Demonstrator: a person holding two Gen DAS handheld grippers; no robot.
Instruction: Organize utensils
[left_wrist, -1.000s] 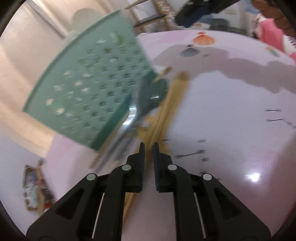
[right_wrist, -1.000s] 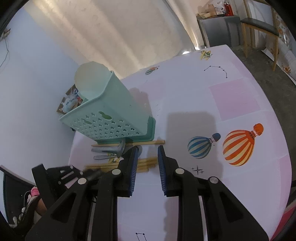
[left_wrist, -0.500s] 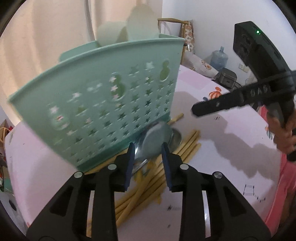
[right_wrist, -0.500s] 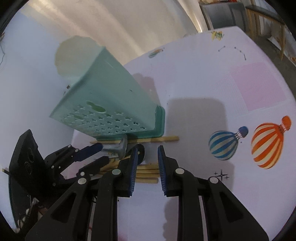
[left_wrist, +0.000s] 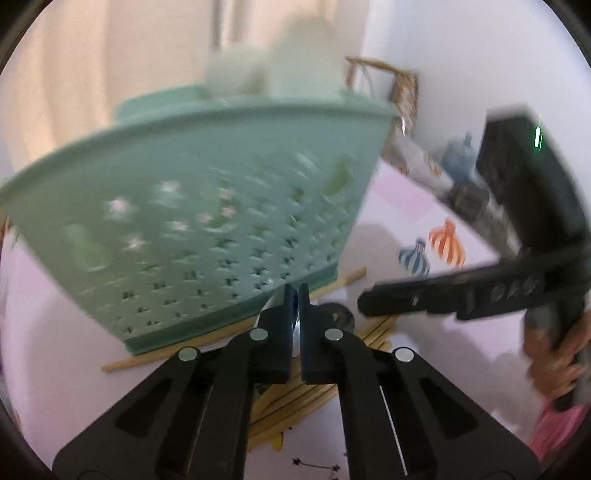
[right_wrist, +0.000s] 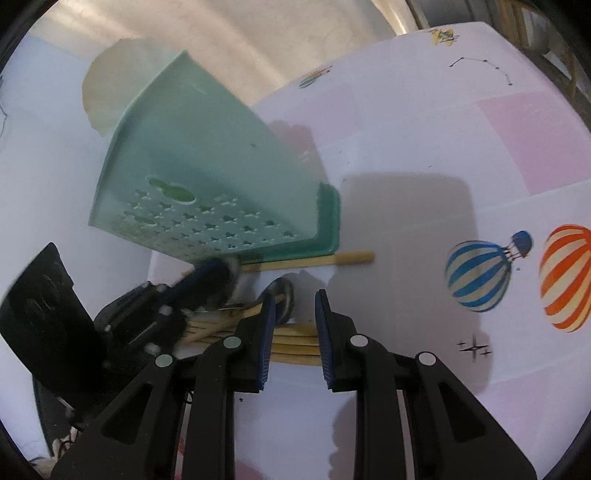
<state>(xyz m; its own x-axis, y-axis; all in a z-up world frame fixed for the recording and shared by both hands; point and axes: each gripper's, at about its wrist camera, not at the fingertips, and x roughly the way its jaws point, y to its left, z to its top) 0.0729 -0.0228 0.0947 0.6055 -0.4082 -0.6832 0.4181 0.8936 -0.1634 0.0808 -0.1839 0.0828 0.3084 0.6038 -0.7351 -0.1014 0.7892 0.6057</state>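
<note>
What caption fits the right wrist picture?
Right gripper hovers open over chopsticks beside a green basket.

Pale curtains, white walls
Curtain hangs behind; a wicker chair and blue water jug by the wall.

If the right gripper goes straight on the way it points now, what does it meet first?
Probably the chopsticks lying between the right gripper's open jaws, next to the spoon. Depth is unclear.
</note>
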